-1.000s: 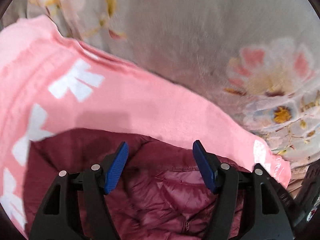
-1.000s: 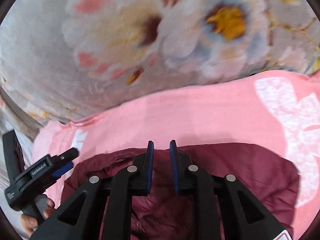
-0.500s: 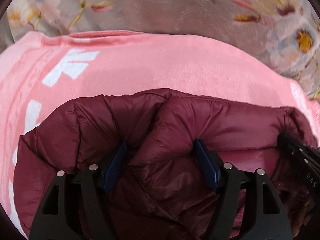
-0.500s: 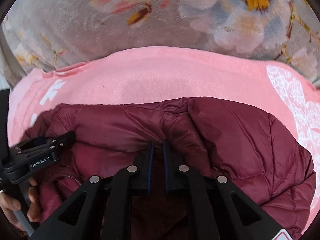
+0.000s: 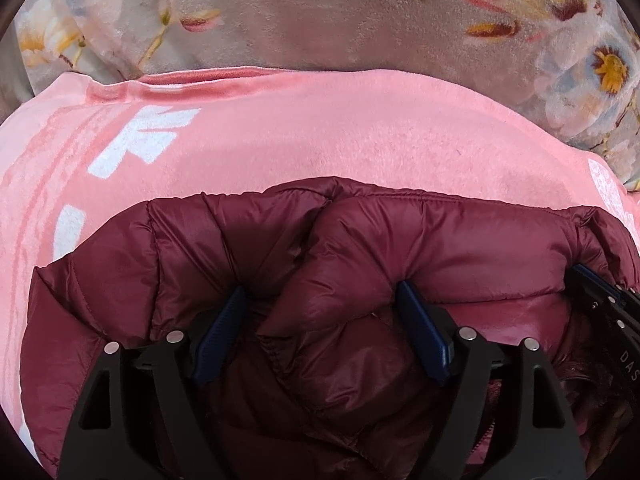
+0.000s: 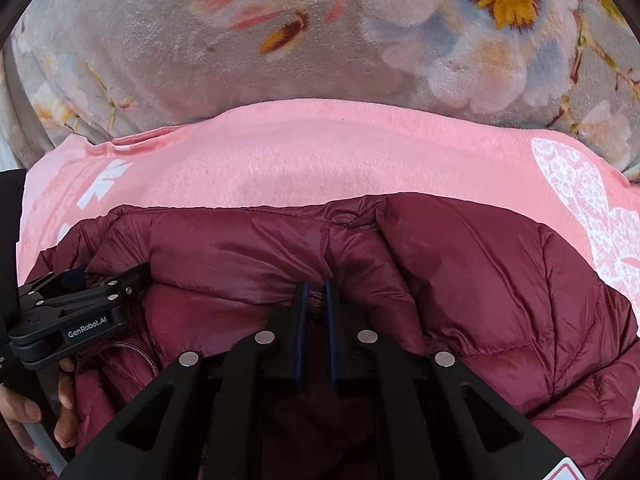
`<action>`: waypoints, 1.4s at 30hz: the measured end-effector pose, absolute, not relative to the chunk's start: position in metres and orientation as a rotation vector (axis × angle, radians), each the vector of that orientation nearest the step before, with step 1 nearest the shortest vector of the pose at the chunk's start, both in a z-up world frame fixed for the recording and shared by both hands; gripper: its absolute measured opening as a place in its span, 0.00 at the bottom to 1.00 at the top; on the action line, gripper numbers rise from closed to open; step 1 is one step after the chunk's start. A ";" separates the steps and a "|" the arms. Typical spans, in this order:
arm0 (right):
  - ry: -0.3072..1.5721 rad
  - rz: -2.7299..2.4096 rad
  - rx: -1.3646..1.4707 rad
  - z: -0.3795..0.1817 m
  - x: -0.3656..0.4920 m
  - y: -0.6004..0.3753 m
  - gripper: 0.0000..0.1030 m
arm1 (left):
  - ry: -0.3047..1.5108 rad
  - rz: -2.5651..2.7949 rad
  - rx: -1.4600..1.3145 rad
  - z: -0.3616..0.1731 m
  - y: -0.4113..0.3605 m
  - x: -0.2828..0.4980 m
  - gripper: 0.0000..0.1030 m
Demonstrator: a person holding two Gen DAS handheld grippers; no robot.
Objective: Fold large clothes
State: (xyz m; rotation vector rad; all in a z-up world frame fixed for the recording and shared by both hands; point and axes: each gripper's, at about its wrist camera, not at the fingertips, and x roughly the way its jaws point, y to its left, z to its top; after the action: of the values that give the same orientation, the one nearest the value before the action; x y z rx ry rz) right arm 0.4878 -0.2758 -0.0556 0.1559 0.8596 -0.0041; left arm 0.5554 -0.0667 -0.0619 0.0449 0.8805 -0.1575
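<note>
Bulging between wide left gripper (image 5: 320,304) fingers: maroon jacket (image 5: 420,248); right gripper (image 6: 315,292) pinching fold.

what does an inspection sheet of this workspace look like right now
surface: floral blanket with a pink towel spread over it
job's things: maroon puffer jacket lying bunched on the towel
clutter: nothing seen
grippers: left gripper open, fingers pressed into the jacket with a puffy fold between them; right gripper nearly closed, seemingly pinching a jacket fold
cables: nothing seen
surroundings: person's hand on the left gripper's handle; the rest is out of view
</note>
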 end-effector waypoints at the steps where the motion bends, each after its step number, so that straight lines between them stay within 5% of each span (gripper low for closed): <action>1: 0.860 -0.006 0.155 -0.056 0.487 -0.276 0.05 | 0.881 -0.159 0.045 -0.062 -0.067 0.555 0.74; 21: 0.858 -0.014 0.133 -0.055 0.488 -0.274 0.05 | 0.880 -0.134 0.068 -0.061 -0.067 0.556 0.80; 37: 0.851 -0.022 0.143 -0.057 0.493 -0.275 0.05 | 0.901 -0.055 0.109 -0.065 -0.069 0.569 0.96; 41: 0.887 -0.004 0.225 -0.045 0.470 -0.287 0.10 | 0.936 -0.043 0.111 -0.053 -0.053 0.544 0.95; 42: 0.895 -0.011 0.250 -0.033 0.450 -0.289 0.23 | 0.930 -0.073 0.094 -0.044 -0.045 0.526 0.95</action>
State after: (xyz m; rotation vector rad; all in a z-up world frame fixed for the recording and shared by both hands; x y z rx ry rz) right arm 0.4502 -0.2892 -0.0334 0.2501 0.8952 -0.0106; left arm 0.5258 -0.0447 -0.0437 0.0945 0.9299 -0.0730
